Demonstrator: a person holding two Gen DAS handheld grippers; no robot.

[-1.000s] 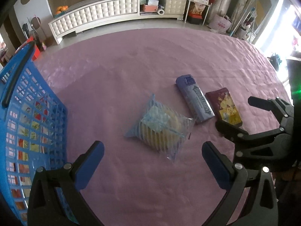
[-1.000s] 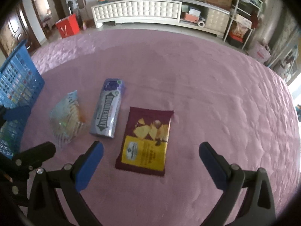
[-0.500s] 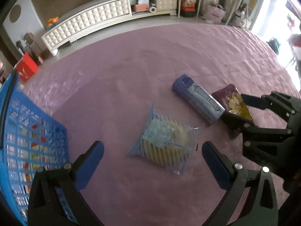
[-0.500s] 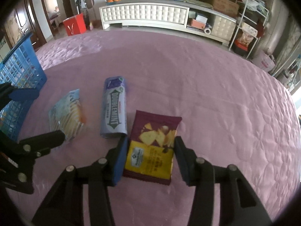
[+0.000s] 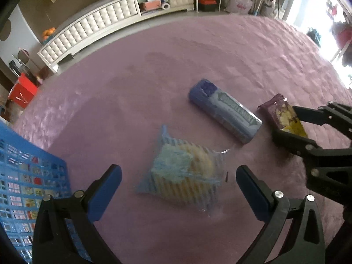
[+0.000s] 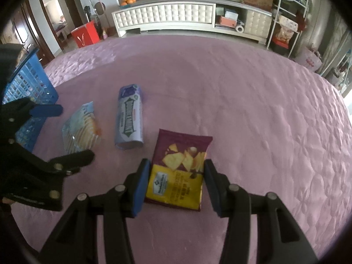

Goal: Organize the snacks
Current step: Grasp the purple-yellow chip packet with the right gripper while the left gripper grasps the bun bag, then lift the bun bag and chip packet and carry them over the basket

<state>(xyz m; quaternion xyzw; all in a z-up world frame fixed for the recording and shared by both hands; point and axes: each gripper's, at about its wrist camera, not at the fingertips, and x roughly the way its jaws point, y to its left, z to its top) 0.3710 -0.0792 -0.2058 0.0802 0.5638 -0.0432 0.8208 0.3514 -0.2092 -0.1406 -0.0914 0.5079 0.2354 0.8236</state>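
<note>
A maroon and yellow chip bag (image 6: pixel 182 151) lies flat on the pink tablecloth, and my right gripper (image 6: pixel 176 167) is shut on it, blue pads against its two long edges. In the left wrist view the same bag (image 5: pixel 279 112) sits between those black fingers. Left of it lies a blue-grey gum pack (image 6: pixel 129 118), also seen in the left wrist view (image 5: pixel 226 112). A clear bag of crackers (image 5: pixel 184 169) lies just ahead of my left gripper (image 5: pixel 178 173), which hangs open above it without touching.
A blue plastic basket (image 5: pixel 26 176) with snack packets inside stands at the table's left edge, close to the left gripper. The pink quilted cloth (image 6: pixel 253 114) stretches far to the right. A white cabinet (image 6: pixel 167 15) lies beyond the table.
The right gripper's jaws went from wide open to closed on the chip bag's sides. The left gripper sank a little toward the cracker bag and rolled, so the scene tilted.
</note>
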